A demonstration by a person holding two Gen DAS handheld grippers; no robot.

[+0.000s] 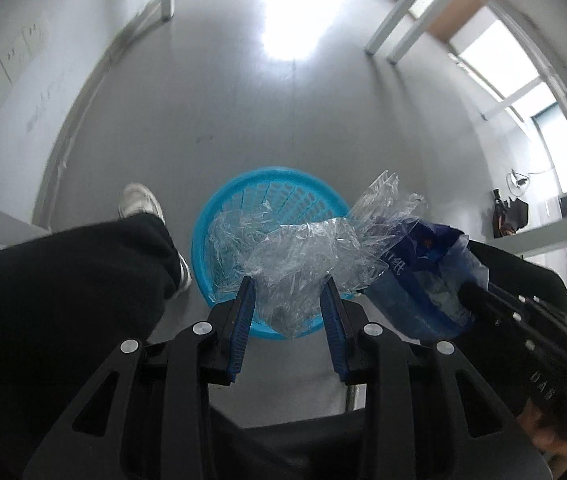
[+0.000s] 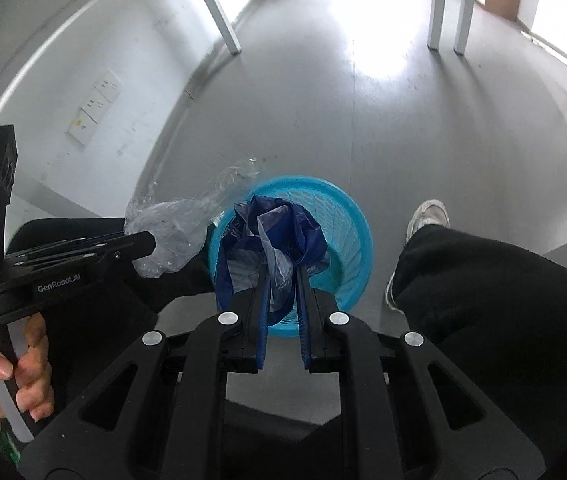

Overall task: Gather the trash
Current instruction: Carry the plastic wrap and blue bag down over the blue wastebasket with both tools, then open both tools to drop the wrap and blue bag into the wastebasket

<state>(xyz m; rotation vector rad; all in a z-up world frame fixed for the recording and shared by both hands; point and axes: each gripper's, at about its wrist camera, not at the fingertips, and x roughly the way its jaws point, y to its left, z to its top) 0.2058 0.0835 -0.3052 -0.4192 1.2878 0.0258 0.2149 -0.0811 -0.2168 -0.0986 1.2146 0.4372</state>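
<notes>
Left gripper (image 2: 151, 244) body reads "GenRobot.AI"; blue wrapper (image 2: 279, 240) print illegible

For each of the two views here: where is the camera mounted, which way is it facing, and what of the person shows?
Left wrist: on the left gripper, facing steeply down at the blue basket and floor; holds clear plastic; dark trouser leg and white shoe show.
Right wrist: on the right gripper, facing down likewise; holds a blue bag; the hand on the left gripper's handle shows.
Shared: basket, both wrappers, each other's gripper.
</notes>
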